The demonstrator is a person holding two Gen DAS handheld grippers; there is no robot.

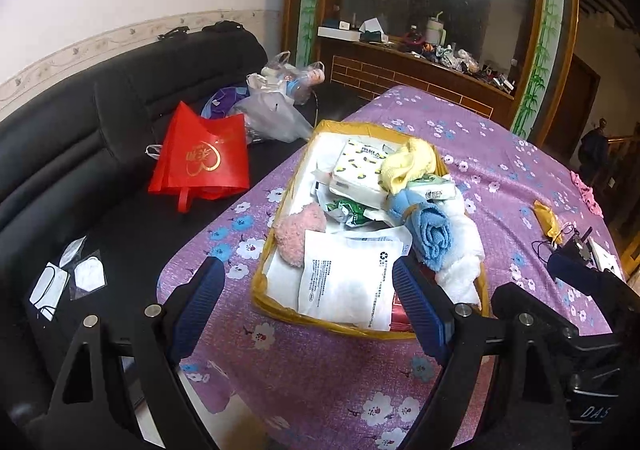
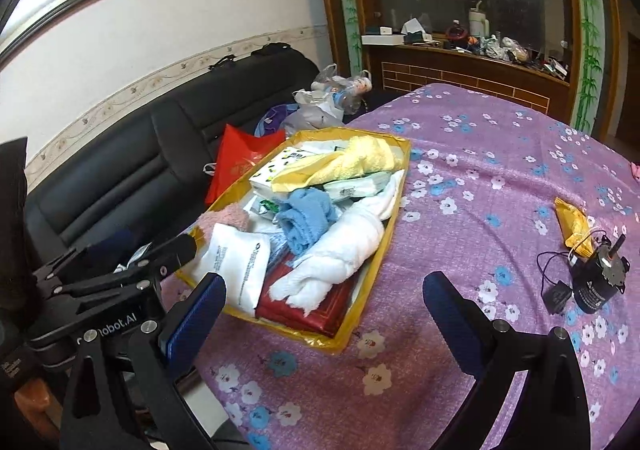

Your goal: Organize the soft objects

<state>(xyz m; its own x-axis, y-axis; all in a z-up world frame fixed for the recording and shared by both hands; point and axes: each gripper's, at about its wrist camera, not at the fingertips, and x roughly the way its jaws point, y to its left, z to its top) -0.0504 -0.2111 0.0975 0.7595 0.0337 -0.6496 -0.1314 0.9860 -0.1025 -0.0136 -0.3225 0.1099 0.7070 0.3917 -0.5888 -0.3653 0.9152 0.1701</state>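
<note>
Towels sit piled in the yellow box on the counter, just ahead of both grippers. Both sets of fingers are wide and hold nothing. Most soft things look packed.

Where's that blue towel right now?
The rolled blue towel lies in the yellow tray, toward its right side, between the white towel and the white plastic packet.

You had the box on the table, with towels, a tissue pack and a pouch inside. A motor sat well right of it; a sofa and bag lay left.
</note>
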